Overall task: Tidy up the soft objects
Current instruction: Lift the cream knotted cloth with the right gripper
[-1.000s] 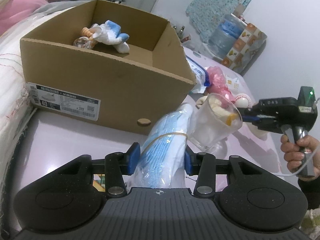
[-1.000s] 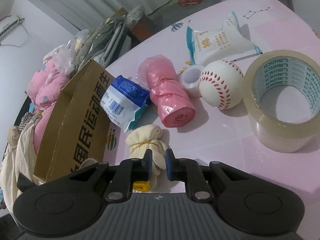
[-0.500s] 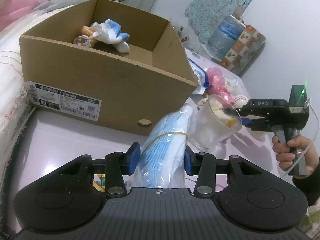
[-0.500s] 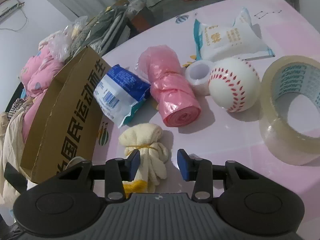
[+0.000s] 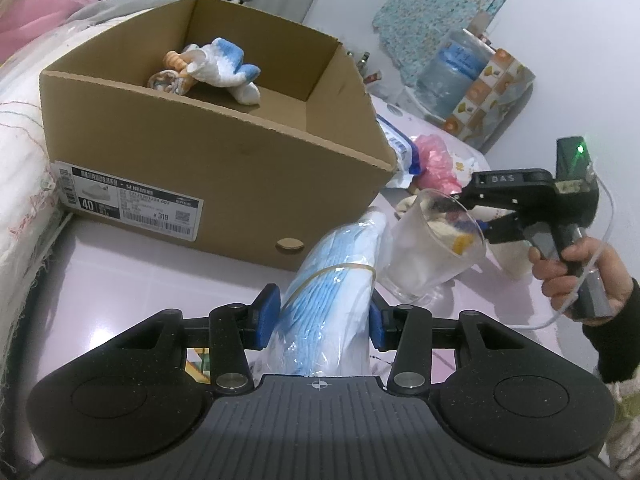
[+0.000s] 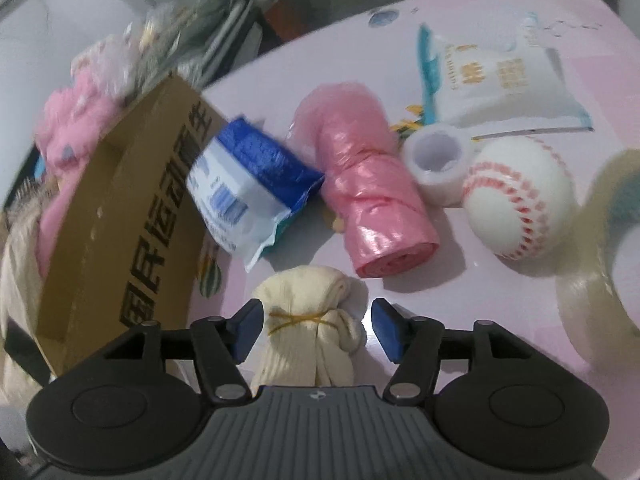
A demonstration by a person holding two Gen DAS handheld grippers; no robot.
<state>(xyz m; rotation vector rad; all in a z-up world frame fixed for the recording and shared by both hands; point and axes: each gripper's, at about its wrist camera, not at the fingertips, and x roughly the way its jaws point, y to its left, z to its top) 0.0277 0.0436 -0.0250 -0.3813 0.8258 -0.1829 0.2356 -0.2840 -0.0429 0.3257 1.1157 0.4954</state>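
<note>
A pink table [image 5: 120, 264] carries an open cardboard shoe box [image 5: 192, 168] near its left edge, beside a bed. Inside the box, toward its far left corner, lies a blue and white sock bundle [image 5: 224, 68] touching a small orange and cream soft item [image 5: 170, 76].

The left gripper [image 5: 322, 316] is in front of the box's near right corner. Its blue pads press on both sides of a bagged roll of blue cloth [image 5: 332, 280] bound with a rubber band, so it is gripping the roll. Just to the right of the roll stands a clear plastic cup [image 5: 432, 248], tilted, with cream and yellow soft pieces inside.

The right gripper [image 6: 316, 330] has its jaws spread wide. Between them, touching neither pad, lies a cream sock bundle [image 6: 308, 304] tied with a yellow rubber band, resting on the table close to the box's long side. In the left wrist view, the right gripper [image 5: 476, 216] reaches toward the cup's rim, held by a hand [image 5: 576, 268].

Beyond the cream bundle, toward the table's far edge, lie a blue and white packet [image 6: 248, 184], a pink plastic roll [image 6: 368, 188], a small white tape roll [image 6: 438, 160], a baseball [image 6: 520, 204] and a white pouch [image 6: 500, 80]. A large clear tape roll [image 6: 600, 248] is at the right edge, blurred.
</note>
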